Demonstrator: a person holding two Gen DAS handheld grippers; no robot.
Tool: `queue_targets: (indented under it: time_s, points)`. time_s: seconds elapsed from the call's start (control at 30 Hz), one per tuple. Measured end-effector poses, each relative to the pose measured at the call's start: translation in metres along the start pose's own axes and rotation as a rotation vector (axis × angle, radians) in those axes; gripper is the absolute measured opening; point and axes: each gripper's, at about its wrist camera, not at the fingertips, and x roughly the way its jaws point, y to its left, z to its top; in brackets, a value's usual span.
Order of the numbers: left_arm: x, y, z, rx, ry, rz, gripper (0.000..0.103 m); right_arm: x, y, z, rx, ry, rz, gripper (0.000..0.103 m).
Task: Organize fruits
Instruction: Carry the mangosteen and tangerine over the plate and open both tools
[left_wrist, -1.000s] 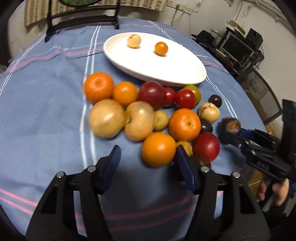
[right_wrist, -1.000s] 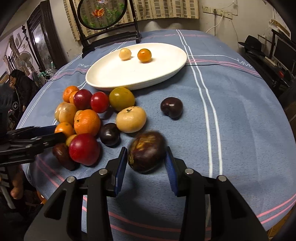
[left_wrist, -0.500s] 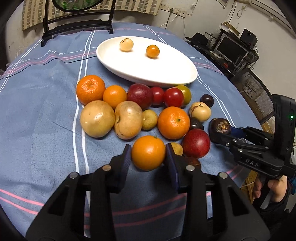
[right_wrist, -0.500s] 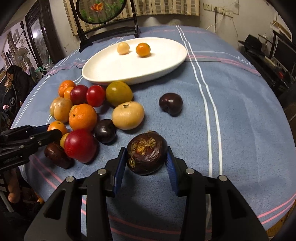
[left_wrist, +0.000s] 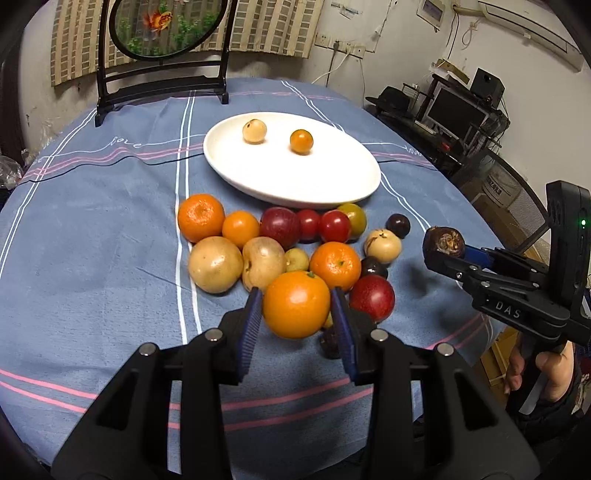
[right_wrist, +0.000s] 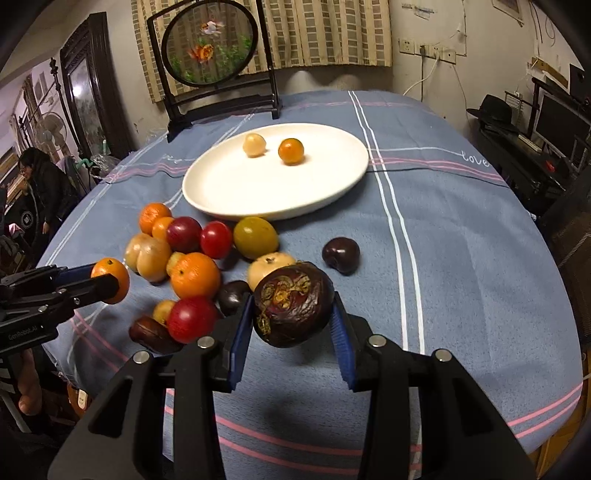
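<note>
My left gripper (left_wrist: 297, 314) is shut on an orange (left_wrist: 296, 304) and holds it above the near edge of the fruit pile (left_wrist: 280, 243); this orange also shows in the right wrist view (right_wrist: 110, 275). My right gripper (right_wrist: 291, 321) is shut on a dark purple wrinkled fruit (right_wrist: 291, 304) and holds it above the cloth; this fruit also shows in the left wrist view (left_wrist: 443, 242). A white oval plate (left_wrist: 317, 184) lies beyond the pile with a pale yellow fruit (left_wrist: 254, 131) and a small orange fruit (left_wrist: 301, 141) on it.
The round table has a blue striped cloth (left_wrist: 92, 229). A framed round screen on a black stand (left_wrist: 162, 55) stands at the far edge. A single dark plum (right_wrist: 340, 254) lies apart, right of the pile. A desk with a monitor (left_wrist: 458, 107) is at the right.
My left gripper closed on the orange and lifted it off the cloth. My right gripper rose with the dark purple fruit. Both views now sit higher over the table.
</note>
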Motion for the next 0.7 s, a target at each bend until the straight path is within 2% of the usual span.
queue_targets:
  time_s: [0.23, 0.33, 0.53, 0.7]
  points:
    - [-0.003, -0.003, 0.019, 0.024, -0.027, 0.006, 0.038, 0.001, 0.004, 0.012, -0.010, -0.017, 0.013, 0.041]
    - [0.003, -0.002, 0.045, 0.042, -0.041, 0.020, 0.038, 0.010, 0.004, 0.032, -0.034, -0.020, 0.023, 0.041]
    - [0.041, 0.010, 0.133, 0.037, -0.048, 0.071, 0.039, 0.056, 0.000, 0.104, -0.096, -0.006, 0.009, 0.041]
    - [0.112, 0.023, 0.192, -0.002, 0.036, 0.065, 0.039, 0.125, -0.011, 0.154, -0.103, 0.079, -0.028, 0.041]
